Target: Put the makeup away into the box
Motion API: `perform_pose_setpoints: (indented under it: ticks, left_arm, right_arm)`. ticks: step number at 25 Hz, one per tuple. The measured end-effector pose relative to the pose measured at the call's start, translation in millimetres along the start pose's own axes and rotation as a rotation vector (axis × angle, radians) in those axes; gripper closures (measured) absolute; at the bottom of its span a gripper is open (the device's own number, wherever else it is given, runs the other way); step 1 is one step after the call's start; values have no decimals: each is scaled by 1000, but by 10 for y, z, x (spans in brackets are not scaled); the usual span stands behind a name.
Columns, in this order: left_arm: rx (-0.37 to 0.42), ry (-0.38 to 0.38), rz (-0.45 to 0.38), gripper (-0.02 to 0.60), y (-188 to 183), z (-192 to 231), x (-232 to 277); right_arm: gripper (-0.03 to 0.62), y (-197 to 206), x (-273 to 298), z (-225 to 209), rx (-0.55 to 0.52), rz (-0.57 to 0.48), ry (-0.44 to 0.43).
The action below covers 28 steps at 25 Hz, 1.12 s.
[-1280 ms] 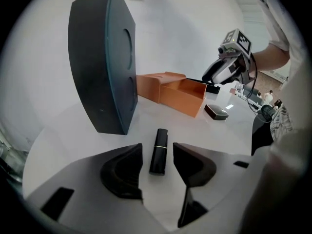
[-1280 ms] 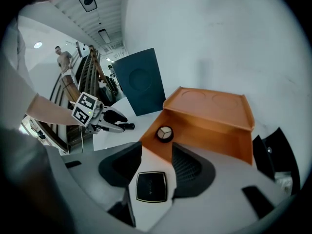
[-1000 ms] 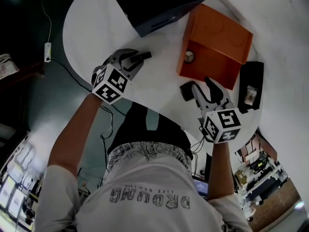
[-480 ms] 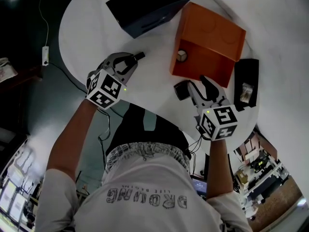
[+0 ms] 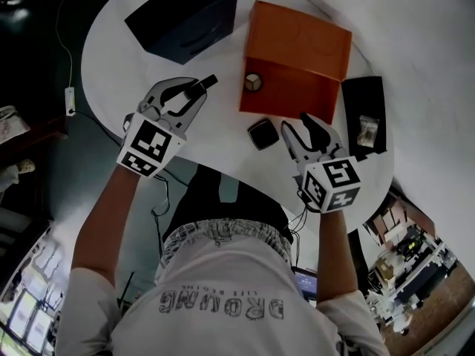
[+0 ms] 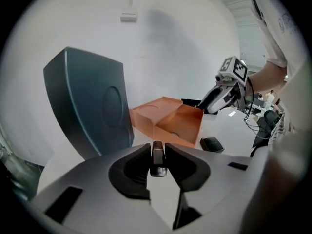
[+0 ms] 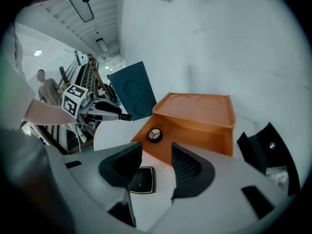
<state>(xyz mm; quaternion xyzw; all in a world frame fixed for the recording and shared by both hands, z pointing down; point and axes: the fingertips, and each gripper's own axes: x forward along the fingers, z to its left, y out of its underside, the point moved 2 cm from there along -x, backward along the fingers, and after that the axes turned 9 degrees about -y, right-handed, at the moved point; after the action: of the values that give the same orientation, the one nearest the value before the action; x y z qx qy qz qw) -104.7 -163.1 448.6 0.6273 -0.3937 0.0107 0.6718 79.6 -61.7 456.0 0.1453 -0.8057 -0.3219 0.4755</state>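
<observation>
My left gripper (image 5: 189,93) is shut on a slim black makeup tube (image 5: 203,84), which stands upright between the pads (image 6: 157,158) above the table. Its jaws have just been closing on that tube. The open orange box (image 5: 293,58) lies ahead to the right, with a small round makeup pot (image 5: 253,81) inside. A square black compact (image 5: 262,133) lies flat on the white table just in front of the box. My right gripper (image 5: 295,124) hovers beside it, open with nothing between its jaws (image 7: 156,155). The compact (image 7: 140,179) shows under its left jaw.
A dark blue box lid (image 5: 182,17) stands at the back left of the round white table (image 5: 119,58). A black tray (image 5: 364,106) holding a small pale item (image 5: 367,130) lies right of the orange box. The table's front edge runs just under both grippers.
The left gripper has risen from the table with the black tube in its jaws. The right gripper has shifted slightly near the compact, still open.
</observation>
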Motion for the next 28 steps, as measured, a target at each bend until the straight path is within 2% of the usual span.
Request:
perform_pose_setpoints:
  ticks: [6,12,23,28]
  left_arm:
    - [51,35,-51,474,-485,-250,121]
    - [108,105,-66,474,-781,-632,466]
    - [153,219,-33,474,-941,-1206,1099]
    - [157,243,-24,474,-986,-1391,1342]
  right_arm:
    - [395,22,-247,-184,18,-37,18]
    - [396,118,-533,-460,49,-67,53]
    - [399,445,-962,-896,135,-95,116]
    - [399,550,-1055,-1026,162,-96,119]
